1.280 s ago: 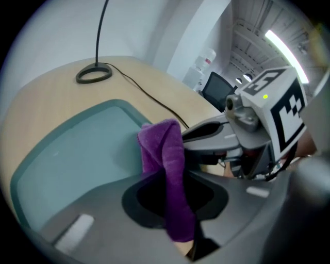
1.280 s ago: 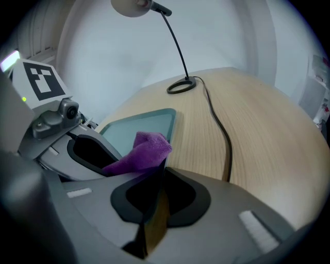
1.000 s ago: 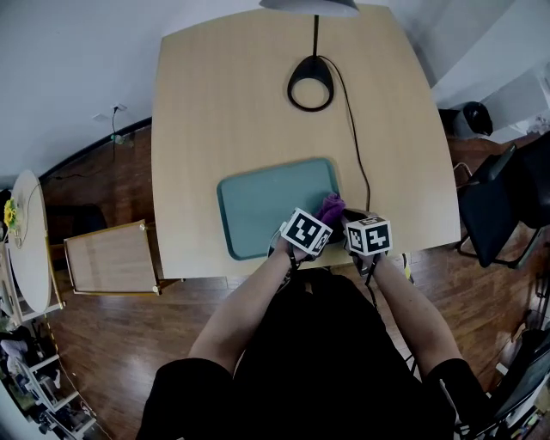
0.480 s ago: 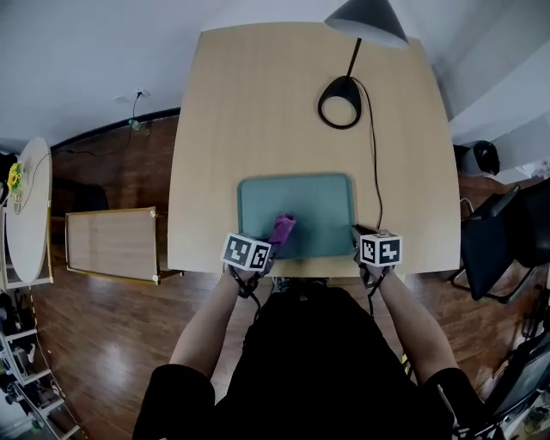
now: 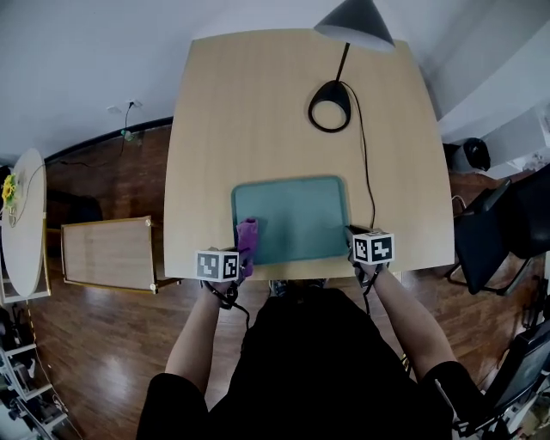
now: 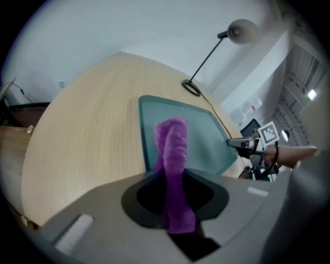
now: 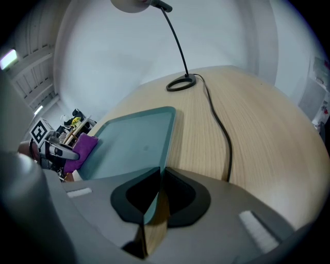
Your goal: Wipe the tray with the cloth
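A teal tray (image 5: 296,219) lies near the front edge of the wooden table (image 5: 258,103). My left gripper (image 5: 241,258) is at the tray's near left corner and grips a purple cloth (image 5: 247,235). The cloth (image 6: 172,149) runs up between its jaws and droops over the tray's left rim (image 6: 147,129); the jaws are opening slightly. My right gripper (image 5: 354,234) sits at the tray's near right corner, and its jaws are shut on the tray's rim (image 7: 167,139). The right gripper view shows the cloth (image 7: 81,149) across the tray.
A black desk lamp has its ring base (image 5: 330,105) at the back of the table and its shade (image 5: 354,21) above. Its cable (image 5: 365,180) runs down past the tray's right side. A wooden panel (image 5: 107,253) stands on the floor left, a dark chair (image 5: 490,232) right.
My left gripper has carried the cloth leftward along the tray's front, from the near right part to the near left corner. The right gripper stays at the near right corner.
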The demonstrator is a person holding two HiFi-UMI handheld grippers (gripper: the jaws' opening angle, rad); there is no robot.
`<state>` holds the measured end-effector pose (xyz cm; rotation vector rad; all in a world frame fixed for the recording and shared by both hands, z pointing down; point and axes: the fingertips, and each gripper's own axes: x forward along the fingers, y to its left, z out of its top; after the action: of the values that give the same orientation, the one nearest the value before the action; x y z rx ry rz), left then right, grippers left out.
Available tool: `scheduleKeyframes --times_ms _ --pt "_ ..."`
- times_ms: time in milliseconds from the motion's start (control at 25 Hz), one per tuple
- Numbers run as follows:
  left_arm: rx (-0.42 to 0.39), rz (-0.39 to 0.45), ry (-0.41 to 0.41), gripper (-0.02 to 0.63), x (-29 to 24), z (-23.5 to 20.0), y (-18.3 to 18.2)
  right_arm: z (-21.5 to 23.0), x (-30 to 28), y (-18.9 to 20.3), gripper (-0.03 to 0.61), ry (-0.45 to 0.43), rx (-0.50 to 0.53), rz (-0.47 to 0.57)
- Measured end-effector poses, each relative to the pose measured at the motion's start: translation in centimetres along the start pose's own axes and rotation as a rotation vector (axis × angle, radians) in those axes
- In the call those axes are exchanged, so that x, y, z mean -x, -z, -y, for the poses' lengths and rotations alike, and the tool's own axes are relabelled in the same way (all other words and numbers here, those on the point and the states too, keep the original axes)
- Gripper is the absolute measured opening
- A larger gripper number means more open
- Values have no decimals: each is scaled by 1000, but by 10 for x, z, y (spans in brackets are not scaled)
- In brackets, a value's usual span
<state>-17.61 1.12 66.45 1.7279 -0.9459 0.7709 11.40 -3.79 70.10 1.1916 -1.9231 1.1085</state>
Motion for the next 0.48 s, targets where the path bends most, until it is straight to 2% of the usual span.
scheduleKeyframes --times_ms 80,240,320,480 --pt "-101 -54 -24 104 -10 13 5 -2 -1 0 32 -1 -9 3" --pt "-432 -171 -84 104 -33 41 10 -1 1 1 30 20 -26 1" --pt "-475 -202 -44 106 -43 61 9 -2 1 0 29 20 -33 8" --pt "-455 -227 63 104 -66 106 1 -4 5 -4 28 18 -39 39"
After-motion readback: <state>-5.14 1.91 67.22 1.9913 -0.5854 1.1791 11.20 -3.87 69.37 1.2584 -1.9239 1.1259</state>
